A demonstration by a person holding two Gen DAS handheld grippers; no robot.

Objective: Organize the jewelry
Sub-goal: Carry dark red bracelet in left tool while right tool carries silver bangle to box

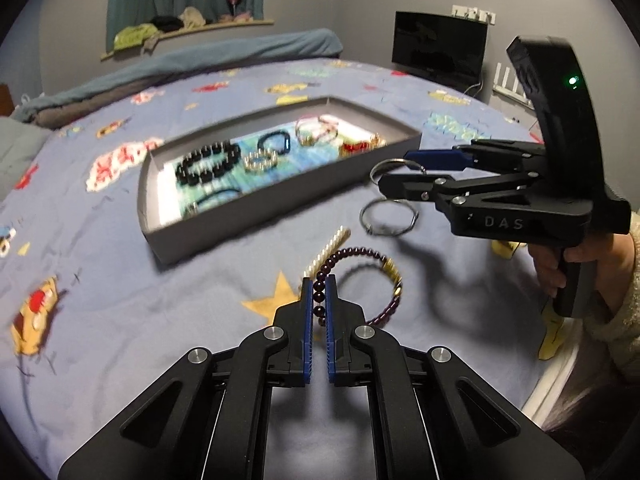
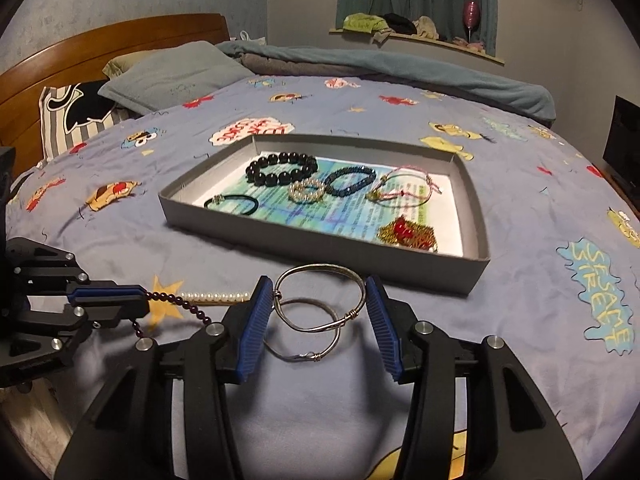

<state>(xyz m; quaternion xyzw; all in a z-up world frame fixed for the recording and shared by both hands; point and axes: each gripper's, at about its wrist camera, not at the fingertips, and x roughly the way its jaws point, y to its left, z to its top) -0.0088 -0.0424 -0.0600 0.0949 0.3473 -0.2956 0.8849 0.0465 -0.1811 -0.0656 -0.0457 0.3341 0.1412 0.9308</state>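
The room is dim, lit from above, so the right tongs (image 1: 394,176) throw a soft dark shadow onto the bedspread (image 1: 160,300) beneath them. Glare whitens the tray (image 1: 224,236) floor ahead of the left tongs (image 1: 319,284), and that view is blurred. Both fisheye views bend and blacken at the corners.

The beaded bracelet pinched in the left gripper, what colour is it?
Dark purple, with gold beads; left wrist view.

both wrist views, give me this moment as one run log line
left gripper: shut on purple bead bracelet | right gripper: holds silver bangle | second bangle, pearl strand on bedspread | tray: partly filled
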